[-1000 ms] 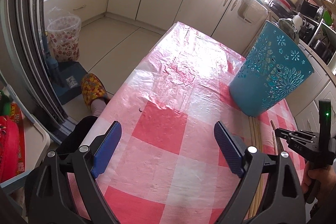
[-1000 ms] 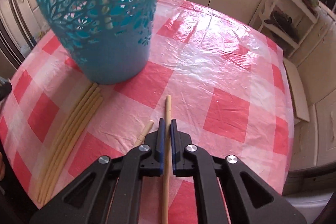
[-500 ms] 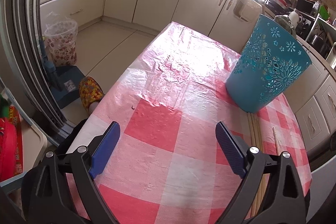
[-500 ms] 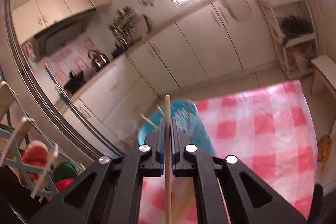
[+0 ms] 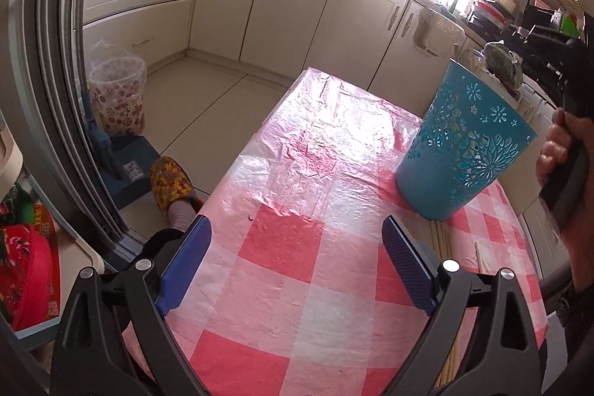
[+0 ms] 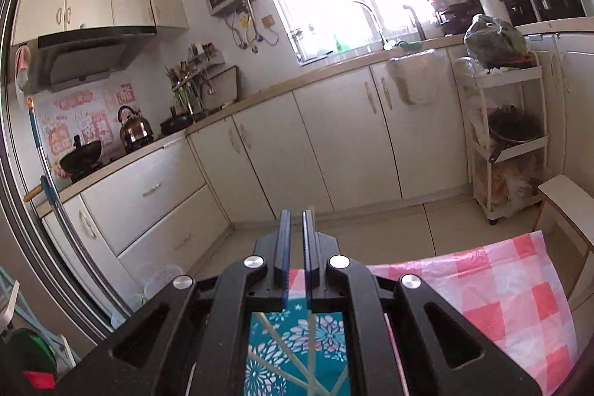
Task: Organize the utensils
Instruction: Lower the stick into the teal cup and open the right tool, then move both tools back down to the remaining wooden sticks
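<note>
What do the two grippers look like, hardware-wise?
Both match: left gripper and right gripper have black angular linkage frames with triangular cutouts, silver pivot bolts and flat blue textured pads. No cables or markings show. A dark sleeve covers the right forearm.

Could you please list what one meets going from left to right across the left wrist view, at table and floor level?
Patterned waste bin → floral slipper → checked tablecloth → teal cut-out basket → hand holding the right gripper's handle.

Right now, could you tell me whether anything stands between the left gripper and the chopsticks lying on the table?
Nothing visible does. The open left gripper hangs over the tablecloth; the chopsticks lie just past one finger, at the teal basket's foot.
</note>
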